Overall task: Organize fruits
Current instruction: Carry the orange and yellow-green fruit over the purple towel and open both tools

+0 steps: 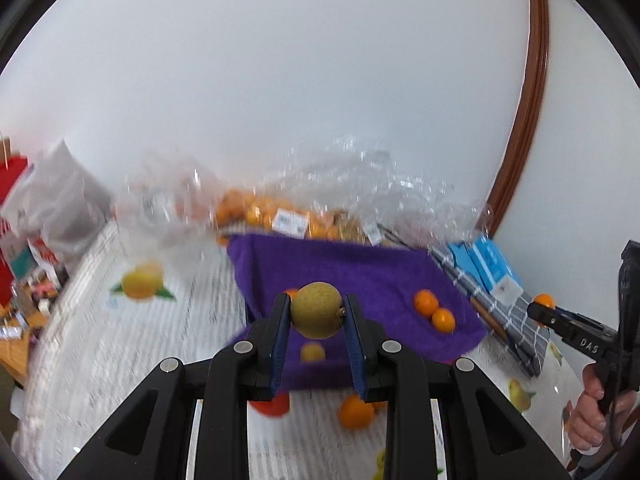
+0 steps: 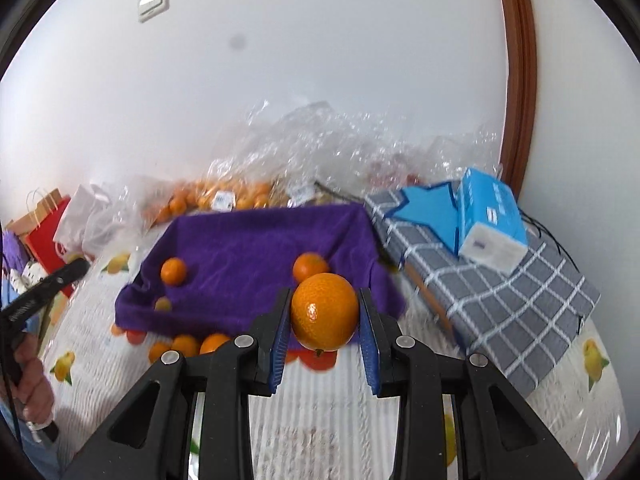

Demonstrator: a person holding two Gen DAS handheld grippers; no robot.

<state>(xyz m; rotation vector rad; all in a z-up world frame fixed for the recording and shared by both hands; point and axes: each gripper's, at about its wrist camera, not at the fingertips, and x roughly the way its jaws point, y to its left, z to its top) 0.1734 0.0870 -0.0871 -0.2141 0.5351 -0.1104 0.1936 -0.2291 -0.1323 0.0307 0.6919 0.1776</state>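
A white wall stands behind your table, which carries a pale cloth (image 2: pixel 328 408) printed with lemons. In the middle sits a box draped in a purple towel (image 2: pixel 256 252). Your left gripper (image 1: pixel 316 312) pinches a brownish-green round fruit (image 1: pixel 316 310), rough in skin with a small stem end at its right side, held above the near edge of the towel. Your right gripper (image 2: pixel 325 318) squeezes a glossy orange (image 2: pixel 324 316) between its blue pads (image 2: pixel 280 340), above the towel's near right corner. Small oranges (image 1: pixel 434 311) lie on the towel, and more lie on the cloth just before the box. Behind, clear plastic bags (image 2: pixel 304 148) hold more oranges. A tissue pack (image 2: pixel 490 220) rests on a grey checked cloth (image 2: pixel 520 304) at the right.
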